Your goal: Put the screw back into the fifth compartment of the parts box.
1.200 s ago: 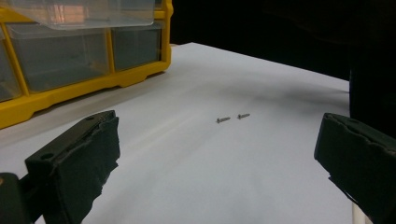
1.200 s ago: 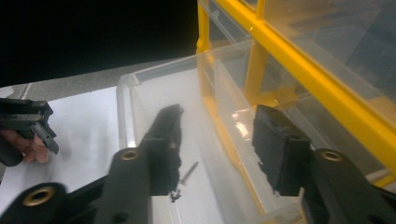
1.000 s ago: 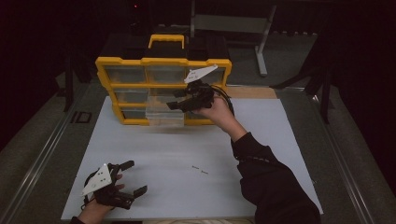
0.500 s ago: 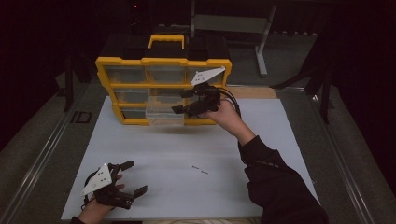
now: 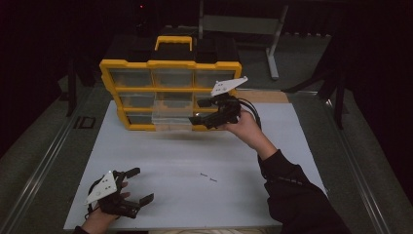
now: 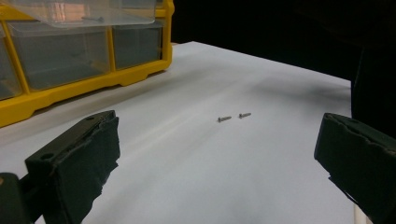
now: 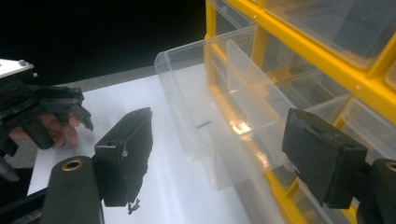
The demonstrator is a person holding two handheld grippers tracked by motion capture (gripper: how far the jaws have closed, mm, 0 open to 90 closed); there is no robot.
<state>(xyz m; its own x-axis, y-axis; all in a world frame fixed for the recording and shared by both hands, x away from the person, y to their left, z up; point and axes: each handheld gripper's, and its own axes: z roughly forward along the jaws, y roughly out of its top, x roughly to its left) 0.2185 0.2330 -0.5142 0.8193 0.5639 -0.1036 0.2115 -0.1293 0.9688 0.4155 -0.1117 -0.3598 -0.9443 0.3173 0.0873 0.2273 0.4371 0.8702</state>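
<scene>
A yellow parts organiser (image 5: 146, 64) with clear drawers and a yellow carry handle stands at the far edge of the white surface (image 5: 175, 161). No brand, label or readable writing shows on it or on either tool in any view.

One clear drawer (image 5: 170, 117) in the bottom row's middle is pulled out toward the person. In the right gripper view a single small dark screw (image 7: 203, 124) lies on that drawer's floor, beside a clear divider wall.

The right gripper (image 5: 207, 116) hovers at the organiser's front, just to the right of the open drawer, tips pointing left toward it. Its fingers (image 7: 126, 154) stand wide apart with nothing between them, and they have just been opening; the pads are not pressing on the drawer.

Two more small silver screws (image 5: 208, 177) lie side by side on the bare surface, well apart from the organiser and nearer the person; the left gripper view shows them ahead, end to end (image 6: 232, 116).

The left gripper (image 5: 139, 185) rests low at the near left corner of the surface, held in a hand (image 5: 100, 219). Its fingers (image 6: 74, 163) are spread wide and empty, aimed across the surface toward the two screws
</scene>
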